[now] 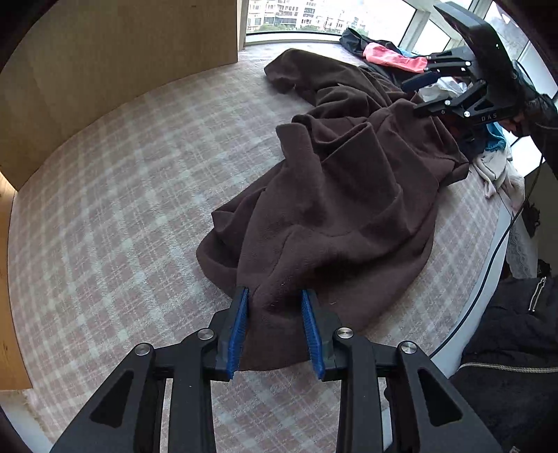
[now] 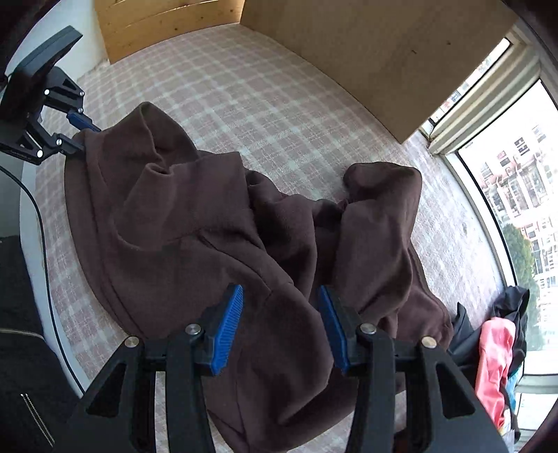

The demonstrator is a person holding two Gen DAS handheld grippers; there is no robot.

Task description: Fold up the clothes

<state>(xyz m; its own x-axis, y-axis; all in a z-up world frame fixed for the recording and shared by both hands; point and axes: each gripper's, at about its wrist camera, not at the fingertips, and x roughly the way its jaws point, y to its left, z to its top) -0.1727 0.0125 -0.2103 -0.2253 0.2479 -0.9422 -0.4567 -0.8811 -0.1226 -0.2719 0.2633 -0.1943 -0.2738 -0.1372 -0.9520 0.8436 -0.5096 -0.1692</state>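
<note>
The left gripper [image 1: 274,327] is straddling the near edge of the brown fleece garment [image 1: 341,195], jaws wide; it should close on one layer. The garment is lying rumpled on the checked bedcover [image 1: 132,195]. The right gripper [image 2: 280,325], also wide, is hovering over the far end.

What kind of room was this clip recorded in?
Probably a bedroom in a high-rise flat: a brown garment lies on a bed with a plaid cover, a pile of other clothes sits beside a wide window overlooking apartment blocks, and wooden panels stand at the far end.
</note>
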